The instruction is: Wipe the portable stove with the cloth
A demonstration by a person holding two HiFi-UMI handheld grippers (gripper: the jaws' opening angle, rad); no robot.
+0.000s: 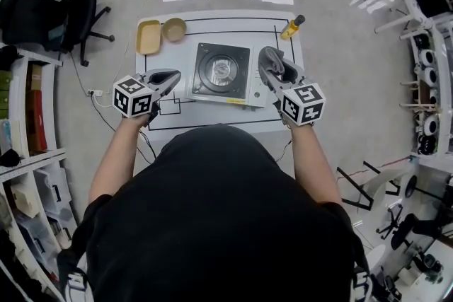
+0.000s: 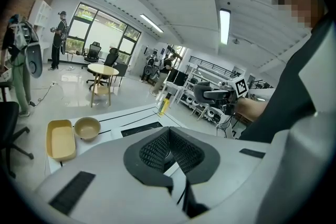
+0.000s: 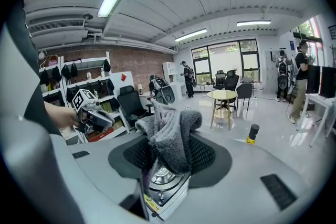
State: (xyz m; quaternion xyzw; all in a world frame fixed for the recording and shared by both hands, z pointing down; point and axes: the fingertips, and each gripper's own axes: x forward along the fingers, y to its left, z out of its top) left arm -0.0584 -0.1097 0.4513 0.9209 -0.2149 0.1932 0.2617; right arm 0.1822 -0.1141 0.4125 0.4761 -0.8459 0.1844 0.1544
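The portable stove [image 1: 221, 71], silver with a black top and a round burner, sits mid-table. A grey cloth [image 3: 170, 134] is bunched between my right gripper's [image 3: 168, 157] jaws, which are shut on it; that gripper [image 1: 272, 67] hovers at the stove's right edge, and the stove's front corner [image 3: 163, 186] shows just beneath the cloth. At the stove's left side my left gripper [image 1: 170, 76] is held off it. Its jaws [image 2: 169, 134] meet at the tips with nothing between them. Part of the stove top [image 2: 139, 129] shows beyond them.
A yellow tray [image 1: 148, 37] and a tan bowl [image 1: 174, 29] stand at the table's back left, a yellow bottle [image 1: 292, 27] at the back right. An office chair [image 1: 67, 14] and shelves flank the table on the left, racks on the right.
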